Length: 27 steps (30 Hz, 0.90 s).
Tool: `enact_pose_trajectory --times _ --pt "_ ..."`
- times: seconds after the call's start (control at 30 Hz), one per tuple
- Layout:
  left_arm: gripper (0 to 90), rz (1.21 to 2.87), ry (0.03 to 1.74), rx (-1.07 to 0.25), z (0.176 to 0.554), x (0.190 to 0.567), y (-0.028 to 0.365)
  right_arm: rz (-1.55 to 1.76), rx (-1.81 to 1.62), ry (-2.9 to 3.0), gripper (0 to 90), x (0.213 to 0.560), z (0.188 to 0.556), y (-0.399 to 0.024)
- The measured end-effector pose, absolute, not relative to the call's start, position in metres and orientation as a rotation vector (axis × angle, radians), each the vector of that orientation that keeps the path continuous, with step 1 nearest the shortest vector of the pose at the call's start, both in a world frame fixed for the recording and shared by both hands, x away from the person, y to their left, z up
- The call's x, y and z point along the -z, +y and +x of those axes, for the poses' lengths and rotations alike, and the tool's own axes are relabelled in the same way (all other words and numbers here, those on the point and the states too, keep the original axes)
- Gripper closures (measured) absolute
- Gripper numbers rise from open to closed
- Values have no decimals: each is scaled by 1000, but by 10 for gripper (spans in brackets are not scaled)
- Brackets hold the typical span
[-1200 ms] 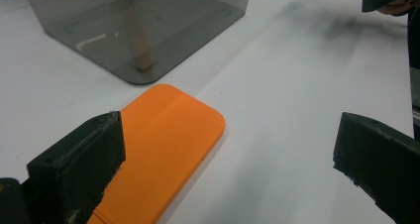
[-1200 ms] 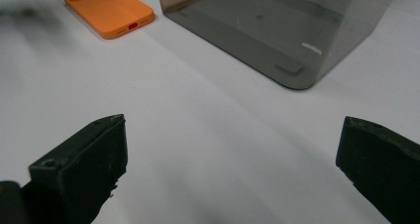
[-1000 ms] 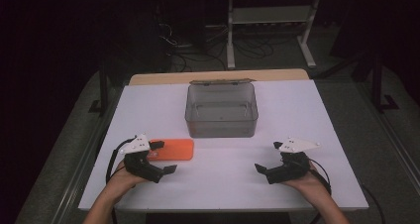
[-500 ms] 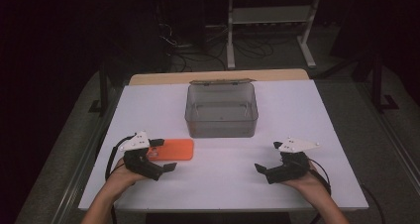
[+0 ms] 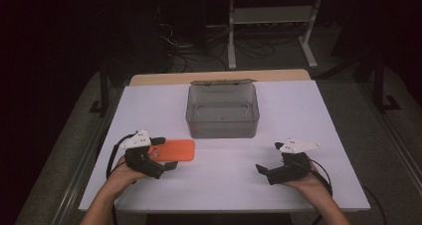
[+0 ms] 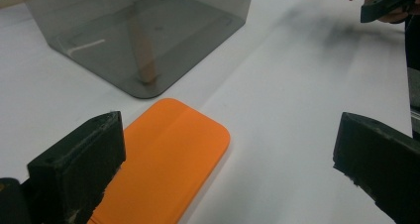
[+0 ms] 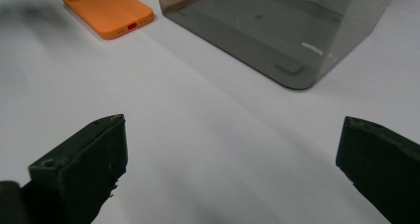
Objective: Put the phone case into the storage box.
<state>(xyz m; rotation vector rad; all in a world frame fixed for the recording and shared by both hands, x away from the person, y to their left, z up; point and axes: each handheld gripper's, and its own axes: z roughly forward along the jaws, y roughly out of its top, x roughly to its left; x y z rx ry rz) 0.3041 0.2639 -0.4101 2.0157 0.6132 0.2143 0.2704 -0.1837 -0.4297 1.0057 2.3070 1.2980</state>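
High view: a white table w/ a person's forearms coming in from the near edge, one two-jaw gripper in each hand. An orange phone case lies flat on the table, near-left area, just near-left of a smoky clear plastic box that sits at the table's centre, towards the far side. The box is open-topped and looks empty.

Left gripper sits at the case's left end, low over the table. Its jaws are spread wide apart, holding nothing. In the left gripper view, one jaw stands over the case's near-left edge and the other is well off to the right over bare table, so the case lies between the jaws but closer to the left one. Cannot tell if that jaw touches the case. Box corner is just beyond the case, w/ a small gap of table between.

Right gripper is near-right on the table, well apart from the case, jaws pointing left. Its jaws are also wide apart, nothing between them but white table. In the right gripper view the case shows far-left, camera cutouts at its far end, box to its right.
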Motion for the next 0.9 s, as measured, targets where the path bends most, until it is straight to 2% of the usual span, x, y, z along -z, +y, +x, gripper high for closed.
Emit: enact_pose_trajectory --times 0.9 --pt "0 2026 615 -221 323 397 262 1018 -1303 2288 0 430 271 -185"
